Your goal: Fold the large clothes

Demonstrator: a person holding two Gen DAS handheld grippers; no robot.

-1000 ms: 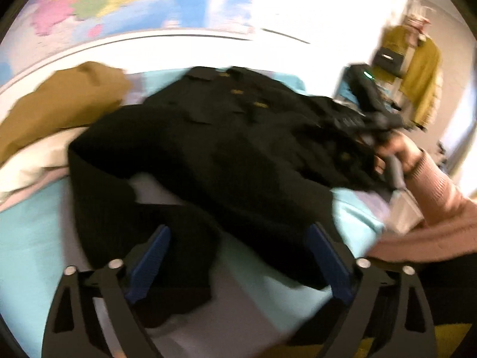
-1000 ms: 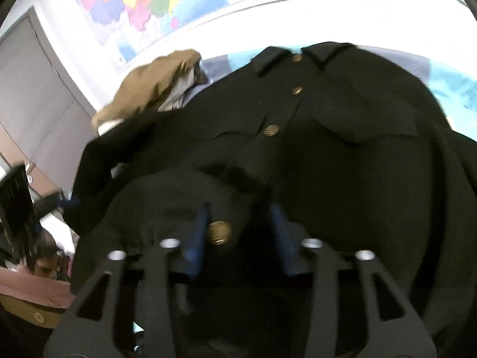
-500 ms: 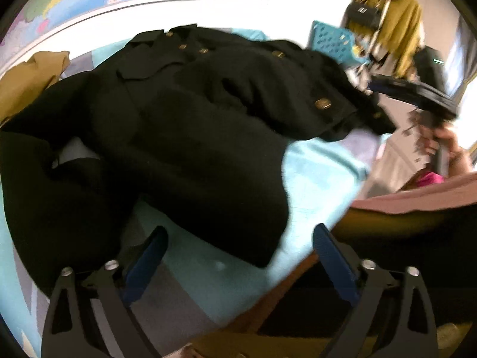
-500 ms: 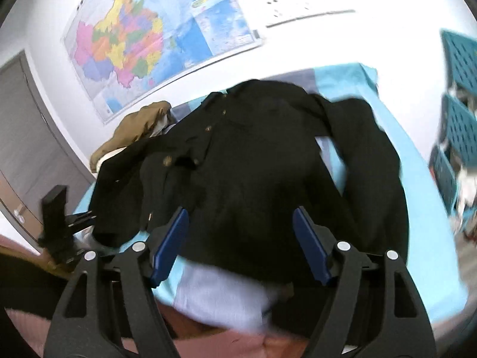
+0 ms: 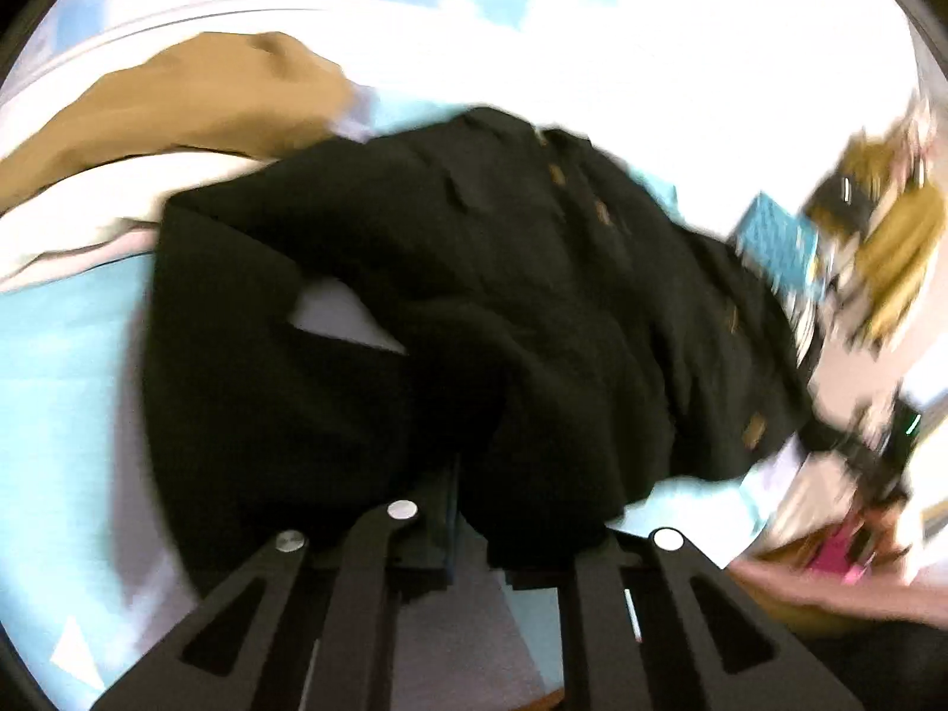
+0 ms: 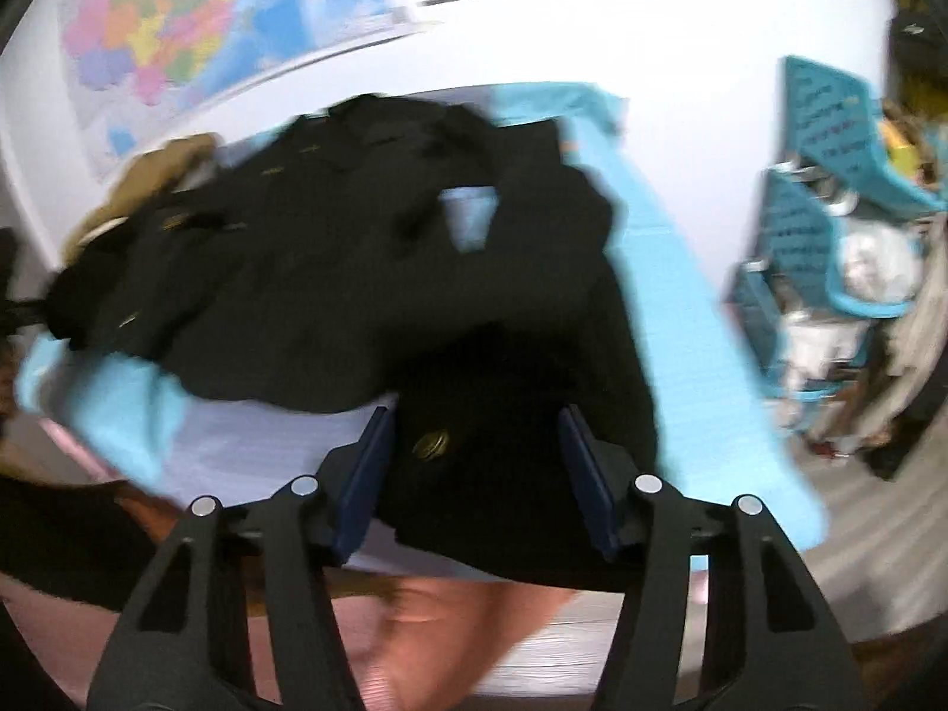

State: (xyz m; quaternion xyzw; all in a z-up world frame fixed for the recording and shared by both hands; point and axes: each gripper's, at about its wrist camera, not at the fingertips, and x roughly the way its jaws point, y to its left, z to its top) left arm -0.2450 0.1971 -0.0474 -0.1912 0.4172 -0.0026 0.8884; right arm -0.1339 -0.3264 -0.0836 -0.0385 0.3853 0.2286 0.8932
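Observation:
A large black coat (image 5: 503,296) with brass buttons lies spread on a table under a light blue cloth (image 5: 53,343). In the left wrist view my left gripper (image 5: 509,527) sits at the coat's near hem; black cloth covers the fingertips and the jaws look drawn together on it. In the right wrist view the coat (image 6: 355,260) lies ahead, and my right gripper (image 6: 474,462) is open with its blue pads (image 6: 367,468) either side of a coat end with a brass button. Both views are blurred.
A tan garment (image 5: 178,101) lies over white cloth at the table's far left. Blue plastic baskets (image 6: 829,201) stand to the right, off the table. A wall map (image 6: 166,41) hangs behind. My right hand and gripper show at the right of the left wrist view (image 5: 877,474).
My left gripper was open half a second ago and now has closed in on the coat's hem. My right gripper let go of the buttoned edge, pulled back, and now straddles a coat end.

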